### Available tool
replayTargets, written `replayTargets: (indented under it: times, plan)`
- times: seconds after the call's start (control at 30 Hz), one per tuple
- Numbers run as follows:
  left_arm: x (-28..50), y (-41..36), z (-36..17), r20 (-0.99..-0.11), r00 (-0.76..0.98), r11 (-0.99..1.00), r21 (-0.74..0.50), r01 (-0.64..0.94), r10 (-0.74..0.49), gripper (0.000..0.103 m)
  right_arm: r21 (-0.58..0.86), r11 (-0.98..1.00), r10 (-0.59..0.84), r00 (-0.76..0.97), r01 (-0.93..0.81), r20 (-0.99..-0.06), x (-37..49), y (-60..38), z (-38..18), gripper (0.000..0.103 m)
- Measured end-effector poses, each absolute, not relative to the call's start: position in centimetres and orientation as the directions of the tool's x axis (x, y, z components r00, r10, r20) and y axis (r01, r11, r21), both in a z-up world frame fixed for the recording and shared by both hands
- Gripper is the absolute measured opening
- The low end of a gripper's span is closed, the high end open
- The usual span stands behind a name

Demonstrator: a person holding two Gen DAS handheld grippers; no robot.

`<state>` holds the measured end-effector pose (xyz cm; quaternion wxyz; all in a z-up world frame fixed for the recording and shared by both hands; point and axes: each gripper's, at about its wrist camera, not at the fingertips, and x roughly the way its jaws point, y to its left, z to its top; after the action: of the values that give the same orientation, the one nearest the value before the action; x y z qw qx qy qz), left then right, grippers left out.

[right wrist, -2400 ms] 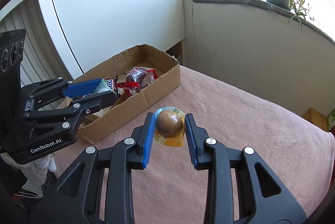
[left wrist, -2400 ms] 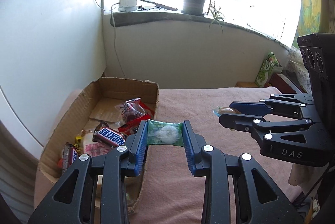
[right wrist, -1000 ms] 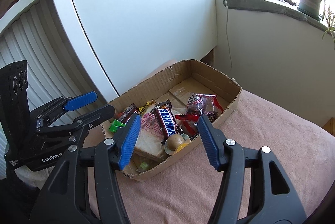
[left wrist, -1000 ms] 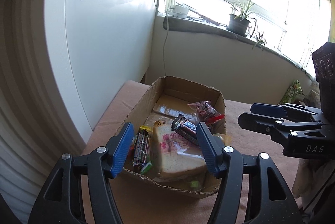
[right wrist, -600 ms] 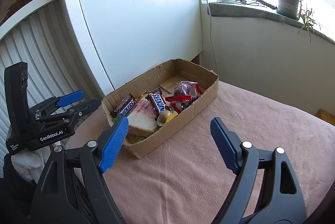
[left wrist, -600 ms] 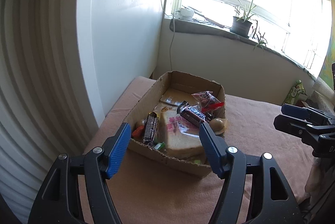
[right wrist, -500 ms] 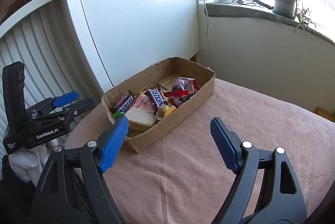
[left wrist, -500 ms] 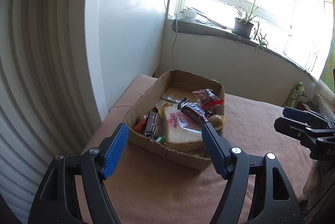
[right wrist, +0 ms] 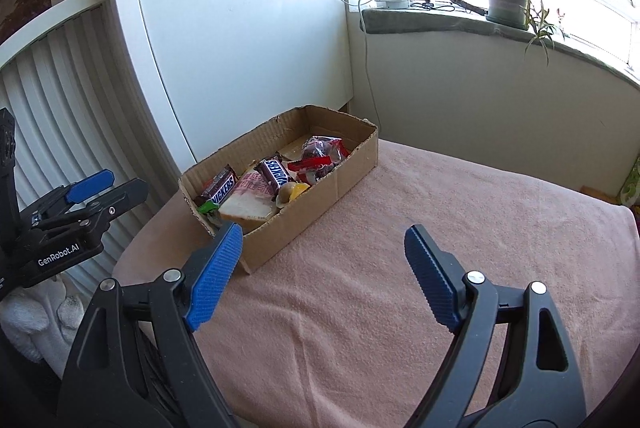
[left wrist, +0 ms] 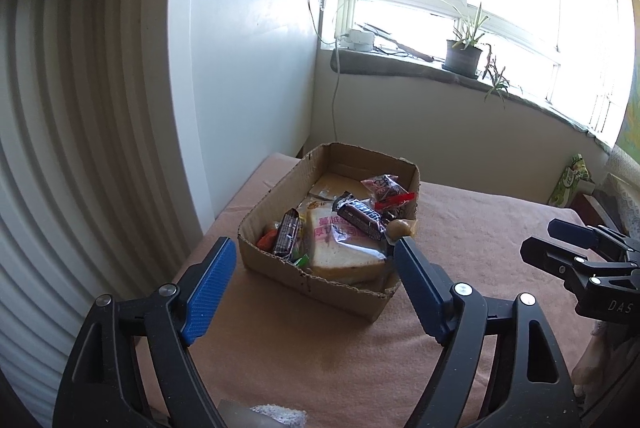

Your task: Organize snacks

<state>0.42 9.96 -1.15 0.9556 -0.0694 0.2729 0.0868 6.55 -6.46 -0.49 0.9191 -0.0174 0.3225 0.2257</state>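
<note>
An open cardboard box [left wrist: 280, 270] stands on the pink cloth and holds several snacks: a wrapped bread slice [left wrist: 340, 248], two Snickers bars [left wrist: 360, 216], a red-wrapped pack [left wrist: 386, 188] and a round brown snack [left wrist: 398, 228]. The box also shows in the right wrist view [right wrist: 320, 196]. My left gripper [left wrist: 316, 284] is open and empty, near the box's front edge. My right gripper [right wrist: 324, 272] is open and empty, over the cloth to the right of the box.
The pink cloth [right wrist: 460, 220] covers the table. A white cabinet [right wrist: 240, 48] stands behind the box. A windowsill with a potted plant [left wrist: 464, 48] runs along the back. A green pack [left wrist: 570, 180] sits at the far right.
Both grippers let go of their snacks into the box, opened wide and drew back and up from it. The green pack and the round brown snack now lie in the box.
</note>
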Motion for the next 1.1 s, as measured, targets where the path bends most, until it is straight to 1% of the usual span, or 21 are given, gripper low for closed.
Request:
replayTargets:
  times: [1.1]
  plan:
    - [0.27, 9.28, -1.12, -0.530, 0.836, 0.976, -0.065, -0.208, 0.143, 0.081, 0.129, 0.895, 0.412, 0.679, -0.427, -0.608, 6.34, -6.80, -0.79, 0.086]
